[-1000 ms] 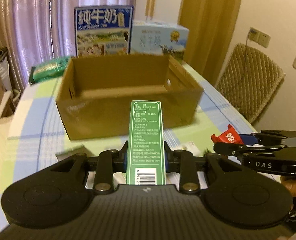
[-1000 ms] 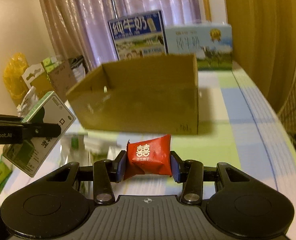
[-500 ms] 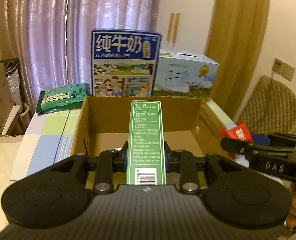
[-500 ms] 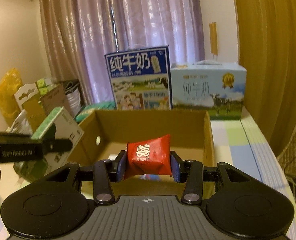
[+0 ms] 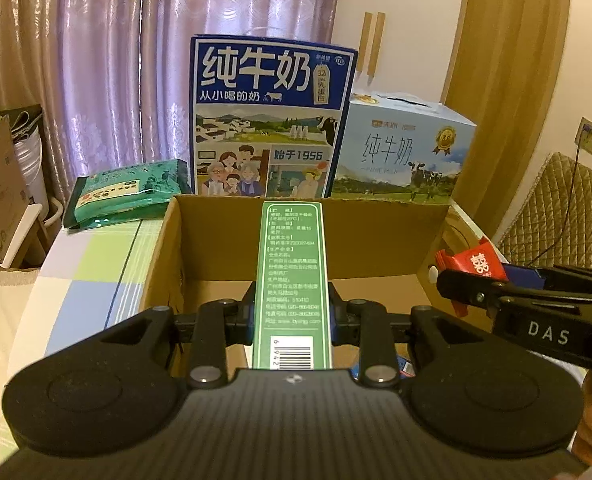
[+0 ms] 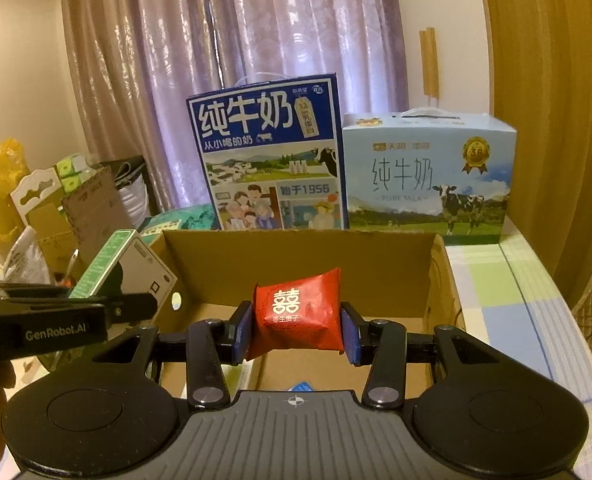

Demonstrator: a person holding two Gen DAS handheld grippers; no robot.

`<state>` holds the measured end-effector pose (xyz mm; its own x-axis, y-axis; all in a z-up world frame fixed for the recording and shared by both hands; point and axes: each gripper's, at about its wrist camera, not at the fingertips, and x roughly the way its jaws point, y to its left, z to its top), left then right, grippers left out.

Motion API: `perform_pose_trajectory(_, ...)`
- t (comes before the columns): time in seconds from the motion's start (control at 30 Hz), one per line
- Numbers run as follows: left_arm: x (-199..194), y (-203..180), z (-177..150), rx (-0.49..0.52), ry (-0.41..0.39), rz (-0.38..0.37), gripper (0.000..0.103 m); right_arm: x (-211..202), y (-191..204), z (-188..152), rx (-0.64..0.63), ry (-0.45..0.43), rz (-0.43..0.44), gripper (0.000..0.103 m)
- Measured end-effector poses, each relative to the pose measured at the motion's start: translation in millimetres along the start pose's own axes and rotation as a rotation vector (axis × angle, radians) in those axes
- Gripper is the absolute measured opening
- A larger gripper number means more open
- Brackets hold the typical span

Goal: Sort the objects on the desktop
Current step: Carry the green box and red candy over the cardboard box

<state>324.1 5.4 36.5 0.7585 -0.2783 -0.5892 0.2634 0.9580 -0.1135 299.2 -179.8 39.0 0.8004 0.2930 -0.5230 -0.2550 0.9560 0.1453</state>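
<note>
Green printed card fills my left wrist view: my left tool (image 5: 292,312) is clamping a long green box (image 5: 292,276) above the open cardboard box (image 5: 376,236), which is sitting on the checked surface (image 5: 92,280) before two milk cartons (image 5: 272,116). My right tool (image 5: 492,280) is showing at the edge. Through the right wrist view, my right tool (image 6: 296,330) is pinching a red candy packet (image 6: 298,314) over the same cardboard box (image 6: 316,264), with the left tool (image 6: 108,300) holding its green box (image 6: 124,264) alongside.

Green carton (image 5: 292,280), red packet (image 6: 298,314)
</note>
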Motion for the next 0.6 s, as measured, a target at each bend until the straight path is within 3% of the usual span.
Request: perform_pose_trajectory(0.6,6,10,5,-0.042,-0.026,0.001,0.027,16,-8,-3,0.031,0.022,0.0,0.043)
